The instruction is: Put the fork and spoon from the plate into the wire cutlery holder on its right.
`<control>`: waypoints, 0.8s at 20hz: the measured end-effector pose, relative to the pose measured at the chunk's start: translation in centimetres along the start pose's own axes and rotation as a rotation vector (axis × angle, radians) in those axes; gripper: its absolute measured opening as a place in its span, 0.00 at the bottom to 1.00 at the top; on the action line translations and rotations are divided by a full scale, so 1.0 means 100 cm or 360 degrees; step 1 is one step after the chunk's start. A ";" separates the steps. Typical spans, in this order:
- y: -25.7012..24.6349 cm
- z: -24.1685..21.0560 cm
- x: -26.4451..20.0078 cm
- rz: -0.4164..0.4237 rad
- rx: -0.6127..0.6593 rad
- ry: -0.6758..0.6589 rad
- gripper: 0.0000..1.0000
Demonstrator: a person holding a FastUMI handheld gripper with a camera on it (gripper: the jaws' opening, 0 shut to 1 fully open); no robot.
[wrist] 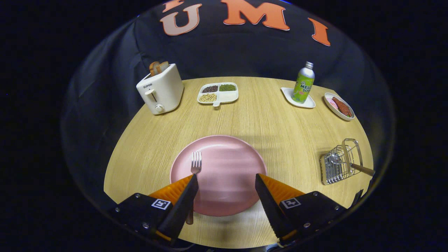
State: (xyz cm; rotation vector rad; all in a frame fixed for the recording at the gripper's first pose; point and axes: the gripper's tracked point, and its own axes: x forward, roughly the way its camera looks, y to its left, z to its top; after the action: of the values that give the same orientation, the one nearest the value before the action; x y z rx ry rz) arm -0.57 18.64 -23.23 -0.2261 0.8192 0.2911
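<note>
A pink plate [224, 164] lies on the wooden table just ahead of my fingers. A metal fork [195, 163] rests on the plate's left part, tines pointing away; its handle runs back under my left finger. My gripper [226, 182] hovers over the near half of the plate, open, with nothing between its fingers. To the right of the plate stands the wire cutlery holder [341, 161]. A spoon [350, 164] lies in the holder, its bowl inside the wires and its wooden handle sticking out to the right.
At the back left stands a white toaster [161, 89] with bread in it. A divided dish of beans [217, 93] is behind the plate. At the back right are a green bottle [303, 84] on a white coaster and a small dish of food [338, 106].
</note>
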 end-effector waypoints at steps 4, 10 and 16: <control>0.030 -0.017 0.016 0.0055 -0.0063 0.0049 0.99; 0.052 -0.034 0.040 0.0050 -0.0181 0.0127 0.77; 0.052 -0.042 0.046 0.0012 -0.0185 0.0160 0.11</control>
State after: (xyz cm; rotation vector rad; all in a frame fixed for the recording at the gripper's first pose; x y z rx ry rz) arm -2.23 23.04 -29.83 -0.3488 0.9034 0.3373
